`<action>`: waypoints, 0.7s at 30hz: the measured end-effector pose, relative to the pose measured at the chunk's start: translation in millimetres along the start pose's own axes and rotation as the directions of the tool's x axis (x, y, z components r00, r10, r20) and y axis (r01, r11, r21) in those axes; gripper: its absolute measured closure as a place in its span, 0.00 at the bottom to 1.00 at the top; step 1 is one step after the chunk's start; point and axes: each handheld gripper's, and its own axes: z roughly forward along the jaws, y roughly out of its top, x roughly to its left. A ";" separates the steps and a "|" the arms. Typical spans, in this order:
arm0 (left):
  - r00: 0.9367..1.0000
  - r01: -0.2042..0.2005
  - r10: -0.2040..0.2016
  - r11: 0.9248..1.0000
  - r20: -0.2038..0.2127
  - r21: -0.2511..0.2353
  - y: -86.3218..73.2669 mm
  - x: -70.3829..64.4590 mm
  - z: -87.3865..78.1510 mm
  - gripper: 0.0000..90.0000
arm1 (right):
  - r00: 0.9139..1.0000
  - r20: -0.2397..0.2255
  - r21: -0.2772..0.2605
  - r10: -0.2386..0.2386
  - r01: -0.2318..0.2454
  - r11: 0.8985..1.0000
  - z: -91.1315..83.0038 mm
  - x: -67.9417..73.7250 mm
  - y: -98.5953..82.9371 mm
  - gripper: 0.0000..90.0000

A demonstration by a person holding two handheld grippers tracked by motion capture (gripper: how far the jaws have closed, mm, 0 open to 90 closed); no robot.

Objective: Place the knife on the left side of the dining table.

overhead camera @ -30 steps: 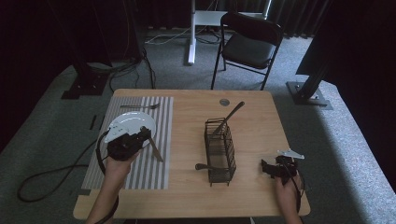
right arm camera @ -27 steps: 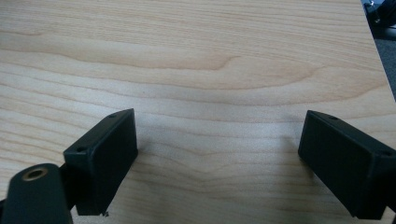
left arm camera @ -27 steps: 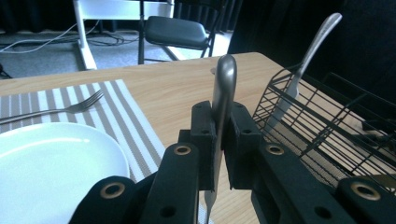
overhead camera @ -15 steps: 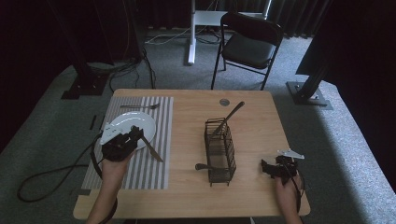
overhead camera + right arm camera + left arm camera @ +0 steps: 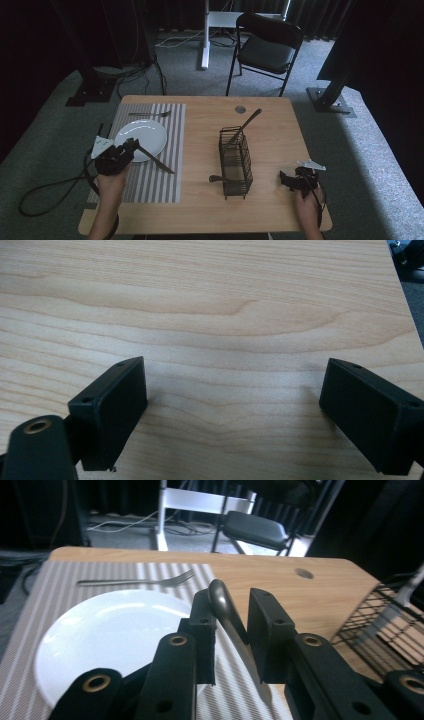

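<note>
My left gripper hovers at the near left rim of the white plate on the striped placemat. Its jaws are open around the handle of a table knife, with a slit of placemat showing beside the right jaw. The knife lies slanted toward the lower right, its blade on the placemat. A fork lies beyond the plate. My right gripper rests near the table's front right edge, open over bare wood.
A black wire basket stands mid-table with one utensil handle sticking up and another poking out near its base. A round hole marks the tabletop. A folding chair stands behind the table.
My left gripper has drawn back to the left, so more of the knife shows; the knife's tip stays put. The right gripper has not moved.
</note>
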 end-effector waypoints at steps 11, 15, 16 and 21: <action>0.994 0.080 -0.081 0.997 -0.070 -0.011 -20.2 34.4 3.4 0.76 | 1.000 0.000 -0.001 0.002 -0.002 1.000 0.0 0.1 0.0 0.12; 0.991 0.105 -0.105 0.994 -0.080 -0.001 -27.2 45.6 5.5 0.73 | 1.000 0.000 -0.001 0.002 -0.002 1.000 0.0 0.1 0.0 0.12; 0.991 0.105 -0.105 0.994 -0.080 -0.001 -27.2 45.6 5.5 0.73 | 1.000 0.000 -0.001 0.002 -0.002 1.000 0.0 0.1 0.0 0.12; 0.990 0.109 -0.107 0.994 -0.092 0.020 -36.2 56.4 7.3 0.69 | 1.000 0.000 -0.001 0.001 -0.001 1.000 0.0 0.1 0.0 0.12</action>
